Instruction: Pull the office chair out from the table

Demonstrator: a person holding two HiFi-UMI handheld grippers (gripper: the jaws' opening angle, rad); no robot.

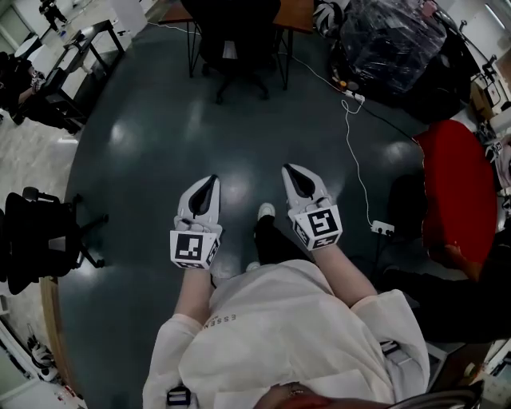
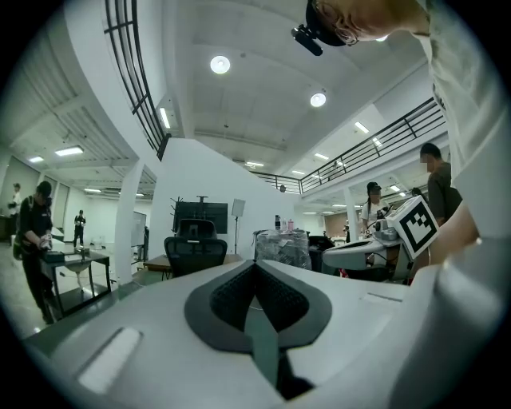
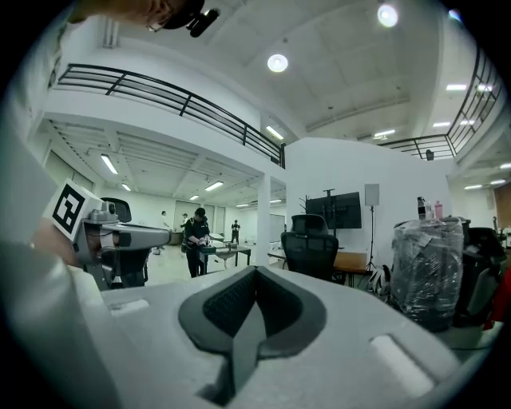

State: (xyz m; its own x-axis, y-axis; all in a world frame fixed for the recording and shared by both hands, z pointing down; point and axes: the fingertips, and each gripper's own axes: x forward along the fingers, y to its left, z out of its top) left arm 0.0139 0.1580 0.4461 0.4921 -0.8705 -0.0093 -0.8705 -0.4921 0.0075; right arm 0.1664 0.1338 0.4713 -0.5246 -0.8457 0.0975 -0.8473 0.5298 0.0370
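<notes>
Fingers: the left gripper (image 1: 210,184) has both fingers pressed together with nothing between them. The right gripper (image 1: 291,172) is the same, closed and empty. Both are held level and side by side in front of the person, pointing at the far end of the floor (image 1: 239,136).

Scene, left to right:
- Near left, at the floor's edge: a spare black chair (image 1: 36,236), not the one wanted.
- Far centre: the office chair (image 1: 233,44), tucked in between the legs of the table (image 1: 297,11), backrest toward the person. It is well apart from both grippers.
- Far right: a plastic-wrapped bundle (image 1: 391,40). A white cable (image 1: 351,136) trails from it toward the near right.

Step, as I judge it: the approach. There is no contact with the chair yet.

Next move calls for:
- closing the gap straight ahead
- opening the jaws
- taking the backrest's top edge or sides
- drawing the chair back toward the near side, keeping left of the cable

The chair's base may catch on the table legs.
</notes>
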